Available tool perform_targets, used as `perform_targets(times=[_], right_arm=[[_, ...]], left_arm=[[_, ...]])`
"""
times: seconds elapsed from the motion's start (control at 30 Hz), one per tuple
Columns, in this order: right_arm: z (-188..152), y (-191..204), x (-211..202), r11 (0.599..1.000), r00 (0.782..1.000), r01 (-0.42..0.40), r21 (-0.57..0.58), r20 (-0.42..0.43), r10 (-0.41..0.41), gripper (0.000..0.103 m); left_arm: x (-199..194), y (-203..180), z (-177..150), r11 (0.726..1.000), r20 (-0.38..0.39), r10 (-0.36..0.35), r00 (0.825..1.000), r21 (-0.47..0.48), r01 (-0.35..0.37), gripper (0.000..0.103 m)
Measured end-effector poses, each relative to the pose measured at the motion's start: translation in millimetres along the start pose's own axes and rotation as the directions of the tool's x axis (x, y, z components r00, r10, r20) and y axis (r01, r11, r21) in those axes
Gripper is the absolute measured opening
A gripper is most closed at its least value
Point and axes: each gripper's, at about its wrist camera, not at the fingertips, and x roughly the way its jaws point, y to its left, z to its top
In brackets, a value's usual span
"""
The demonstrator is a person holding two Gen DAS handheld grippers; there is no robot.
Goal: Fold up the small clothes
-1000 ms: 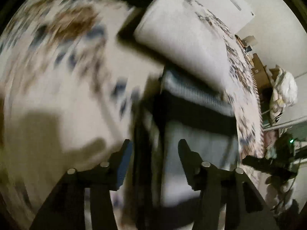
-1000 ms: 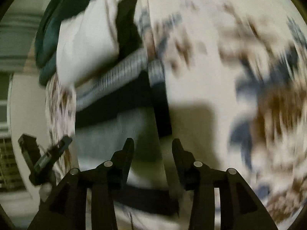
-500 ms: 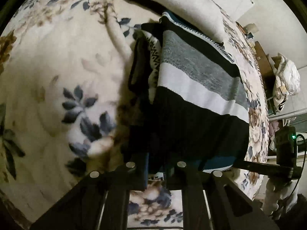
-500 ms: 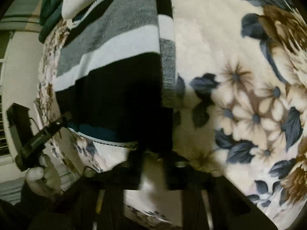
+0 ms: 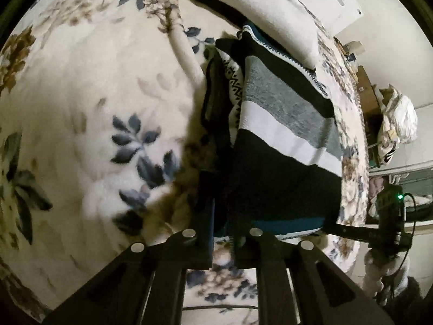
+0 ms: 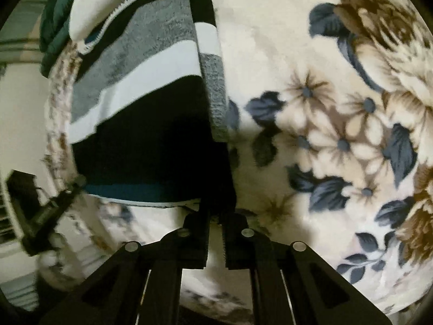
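Item 1: striped sweater (image 5: 284,124), knit, bands of black, grey, white, w/ teal strip along near hem. Lies partly folded on floral blanket (image 5: 81,108), near the bed's edge; a sleeve or side panel doubled over along one side, zigzag-pattern trim showing at the fold. Far end tucked under a white pillow (image 5: 265,19).

Item 2: left gripper (image 5: 223,233), black, two-finger, pointing steeply down at sweater's near corner. Jaws nearly together and easing apart; dark hem cloth sits between them, pinched.

Item 3: right gripper (image 6: 215,216), same type, at the opposite near corner of the sweater (image 6: 140,140). Jaws a narrow slit, opening; the black corner of the hem goes in at the tips and looks caught there. Toothed inner faces visible lower down, w/ pale blanket (image 6: 324,108) showing through the slit.

Item 4: pillow (image 6: 94,2) also seen from right side, w/ a dark green cloth (image 6: 51,27) beyond it.

Item 5: each cam catches the other gripper's body off the bed edge; a light-gloved hand (image 5: 379,270) under the right one. Green LED lit on that unit.

Item 6: room bg, dim; white bundle (image 5: 397,119) on furniture by far wall.
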Motion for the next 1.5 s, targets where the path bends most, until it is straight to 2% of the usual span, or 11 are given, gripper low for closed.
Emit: perform_targets(times=[0.03,0.07,0.17,0.2,0.4,0.5,0.7,1.33,1.4,1.47,1.5], right_arm=[[2.1,-2.3,-3.5,1.0,1.0,-0.01,0.004,-0.003,0.01,0.025],[5.7,-4.0,-8.8,1.0,1.0,-0.017,0.008,0.011,0.016,0.042],[21.6,-11.5,-25.2,0.997,0.996,-0.067,0.031,0.059,0.065,0.059],[30.0,-14.2,-29.3,0.996,0.994,-0.082,0.047,0.082,0.078,0.06],[77.0,-7.4,-36.1,0.992,0.983,-0.109,0.061,0.154,0.099,0.06],[93.1,-1.1,-30.2,0.994,0.984,-0.095,0.051,0.158,0.086,0.06],[97.6,8.5,-7.7,0.992,0.985,-0.094,0.083,0.152,0.08,0.06],[107.7,26.9,8.9,0.994,0.989,-0.072,0.08,0.134,0.061,0.06],[111.3,28.0,12.7,0.994,0.99,-0.075,0.08,0.125,0.065,0.06],[113.8,27.6,14.9,0.994,0.99,-0.078,0.077,0.121,0.068,0.059],[115.6,29.7,17.2,0.994,0.989,-0.086,0.066,0.122,0.077,0.05]], left_arm=[[-1.5,0.9,2.5,1.0,-0.001,-0.005,1.0,-0.012,0.005,0.014],[-3.4,2.0,6.4,1.0,0.007,-0.01,1.0,-0.021,0.01,0.02],[-2.6,6.7,23.1,0.998,0.035,-0.034,0.999,-0.045,0.036,0.049],[-2.0,7.9,29.8,0.998,0.049,-0.043,0.998,-0.053,0.046,0.049],[25.6,0.4,88.8,0.995,0.054,-0.086,0.995,-0.037,0.088,0.049],[52.4,-13.4,103.3,0.998,0.02,-0.06,0.998,0.0,0.06,0.049],[63.9,-37.9,102.3,0.996,0.024,0.045,0.999,0.073,-0.046,0.049],[62.2,-32.6,106.1,0.998,0.034,0.014,0.999,0.067,-0.016,0.049],[62.8,-30.2,106.9,0.998,0.046,-0.037,0.998,0.051,0.035,0.031],[66.2,-25.9,108.8,0.995,0.051,-0.094,0.994,0.025,0.093,0.025],[67.3,-24.9,109.2,0.992,0.051,-0.122,0.991,0.018,0.121,0.023]])
